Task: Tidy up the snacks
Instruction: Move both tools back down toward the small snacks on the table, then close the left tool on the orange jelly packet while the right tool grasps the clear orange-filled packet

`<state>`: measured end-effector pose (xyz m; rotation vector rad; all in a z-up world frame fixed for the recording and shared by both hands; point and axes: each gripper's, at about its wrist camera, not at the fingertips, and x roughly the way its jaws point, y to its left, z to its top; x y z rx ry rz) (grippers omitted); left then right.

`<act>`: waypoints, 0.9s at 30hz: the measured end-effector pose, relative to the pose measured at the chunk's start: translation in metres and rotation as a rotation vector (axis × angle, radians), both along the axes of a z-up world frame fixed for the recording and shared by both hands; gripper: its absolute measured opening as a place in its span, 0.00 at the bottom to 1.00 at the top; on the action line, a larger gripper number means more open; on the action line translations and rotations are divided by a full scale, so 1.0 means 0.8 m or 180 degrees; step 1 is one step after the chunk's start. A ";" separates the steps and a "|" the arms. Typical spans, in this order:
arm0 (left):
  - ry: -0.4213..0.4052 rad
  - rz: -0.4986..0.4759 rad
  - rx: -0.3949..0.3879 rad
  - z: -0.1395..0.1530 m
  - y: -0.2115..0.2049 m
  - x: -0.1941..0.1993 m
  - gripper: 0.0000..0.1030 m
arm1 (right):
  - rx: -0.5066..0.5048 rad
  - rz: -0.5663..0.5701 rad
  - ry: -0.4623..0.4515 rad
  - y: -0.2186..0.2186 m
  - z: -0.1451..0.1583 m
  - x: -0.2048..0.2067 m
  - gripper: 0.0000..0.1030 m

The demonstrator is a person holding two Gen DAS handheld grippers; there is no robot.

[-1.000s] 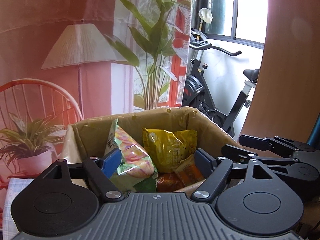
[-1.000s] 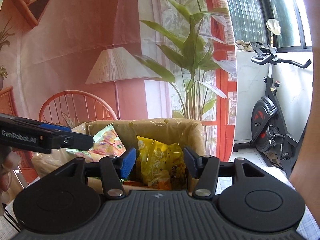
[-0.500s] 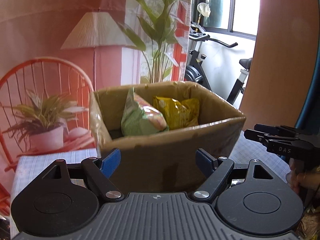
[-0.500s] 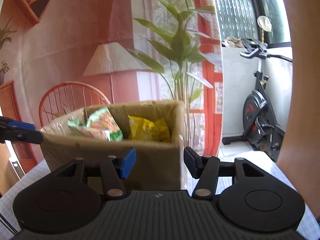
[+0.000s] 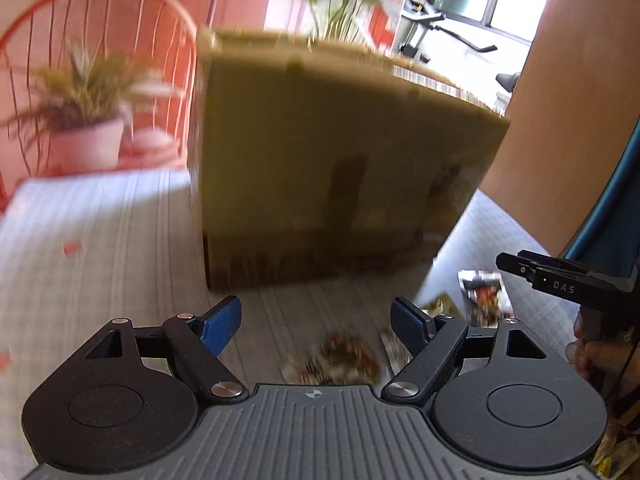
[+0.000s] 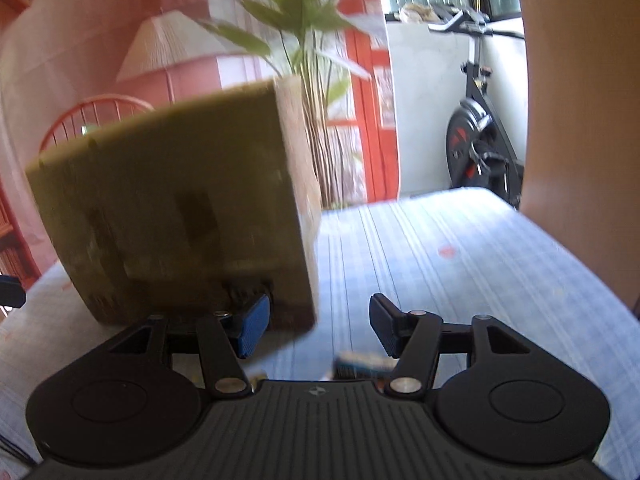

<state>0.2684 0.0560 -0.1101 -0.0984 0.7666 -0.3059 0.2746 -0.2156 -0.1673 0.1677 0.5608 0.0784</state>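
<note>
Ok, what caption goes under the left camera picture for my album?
Open left gripper above a snack packet on the striped cloth, facing the cardboard box.

Looks like someone's home: an exercise bike (image 6: 480,152) is sitting by the window, a striped tablecloth (image 6: 440,264) is covering the table, leafy houseplant (image 6: 304,40) standing behind.

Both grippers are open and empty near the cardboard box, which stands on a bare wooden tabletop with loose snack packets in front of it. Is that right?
Not quite. The left wrist view shows the cardboard box on a pale striped tablecloth, not bare wood. The rest holds: left gripper and right gripper open and empty, snack packets in front.
</note>
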 end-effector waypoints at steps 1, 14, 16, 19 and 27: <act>0.0049 0.0001 -0.0008 -0.007 0.000 -0.002 0.81 | -0.0013 -0.0005 0.0031 0.001 -0.005 -0.002 0.58; 0.0579 -0.0009 -0.0091 -0.057 -0.014 -0.035 0.68 | -0.0034 -0.0111 0.0157 0.013 -0.044 -0.015 0.62; 0.0690 -0.0056 -0.0123 -0.063 -0.017 -0.037 0.67 | -0.0048 -0.0086 0.0163 0.016 -0.047 -0.016 0.62; 0.0791 -0.0062 -0.0161 -0.070 -0.020 -0.038 0.66 | -0.0060 -0.0075 0.0186 0.017 -0.053 -0.019 0.62; 0.0944 -0.0002 -0.0176 -0.086 -0.025 -0.034 0.45 | 0.0015 -0.0141 0.0197 0.012 -0.059 -0.022 0.62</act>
